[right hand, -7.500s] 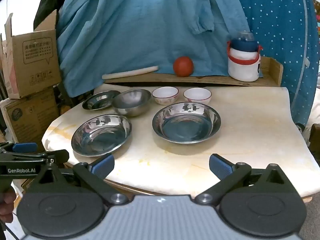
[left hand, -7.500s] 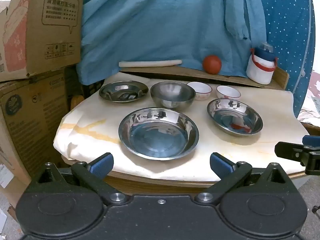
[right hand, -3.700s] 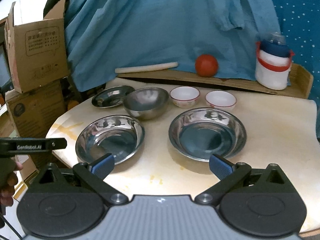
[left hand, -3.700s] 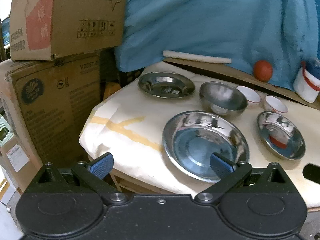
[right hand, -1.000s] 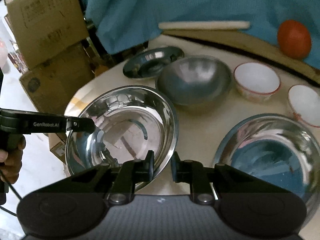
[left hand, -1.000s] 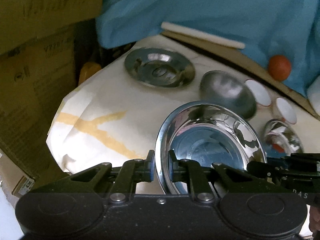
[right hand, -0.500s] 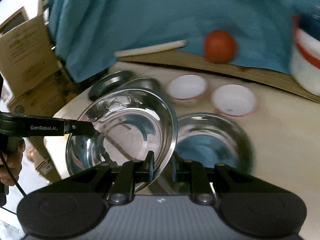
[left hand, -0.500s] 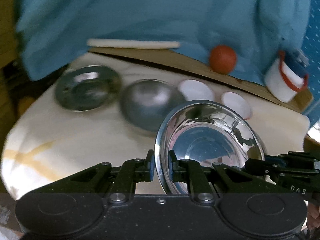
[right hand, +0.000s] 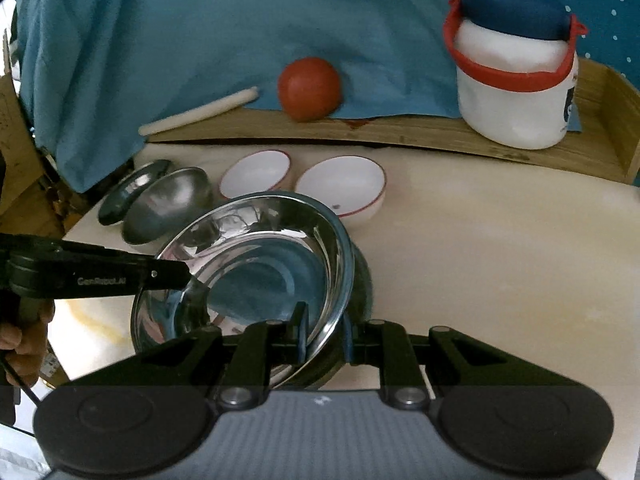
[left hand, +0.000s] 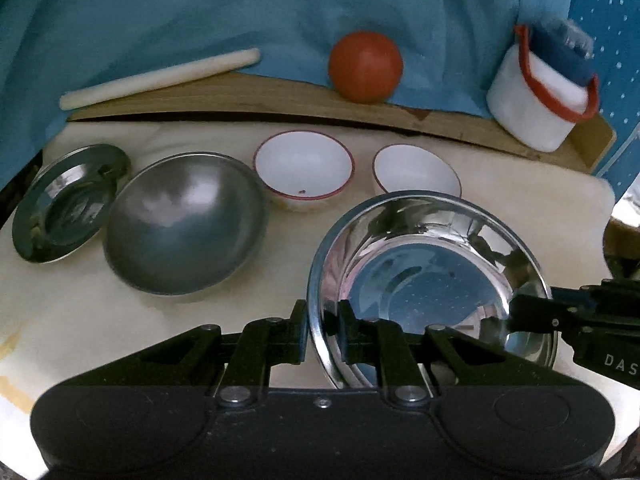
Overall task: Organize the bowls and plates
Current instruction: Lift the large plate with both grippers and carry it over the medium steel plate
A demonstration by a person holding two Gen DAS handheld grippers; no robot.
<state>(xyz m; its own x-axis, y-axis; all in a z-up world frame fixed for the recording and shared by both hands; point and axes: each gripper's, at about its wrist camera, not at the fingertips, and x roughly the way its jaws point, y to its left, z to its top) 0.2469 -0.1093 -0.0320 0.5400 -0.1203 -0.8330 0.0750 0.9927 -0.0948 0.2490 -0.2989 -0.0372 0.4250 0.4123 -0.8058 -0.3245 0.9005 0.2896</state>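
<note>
The steel dish hangs between both grippers, tilted, directly over a second steel dish that rests on the table; in the right wrist view only a dark sliver of that lower dish shows, at about 3 o'clock of the held one. The coming move turns on this stacking: the carried dish sits above and slightly to 9 o'clock of its mate, so it looks ready to be lowered and nested.

The left gripper clamps the dish's rim at 7 o'clock in its own view, pads pressing either side of the thin lip. The right gripper pinches the opposite rim, at 5 o'clock in its view. Both hands share the load about equally.

The dish is wide, shallow, round and mirror-bright, with no long axis.

At 11 o'clock stand a matte steel bowl and a small steel plate; two white red-rimmed bowls sit at 12.
</note>
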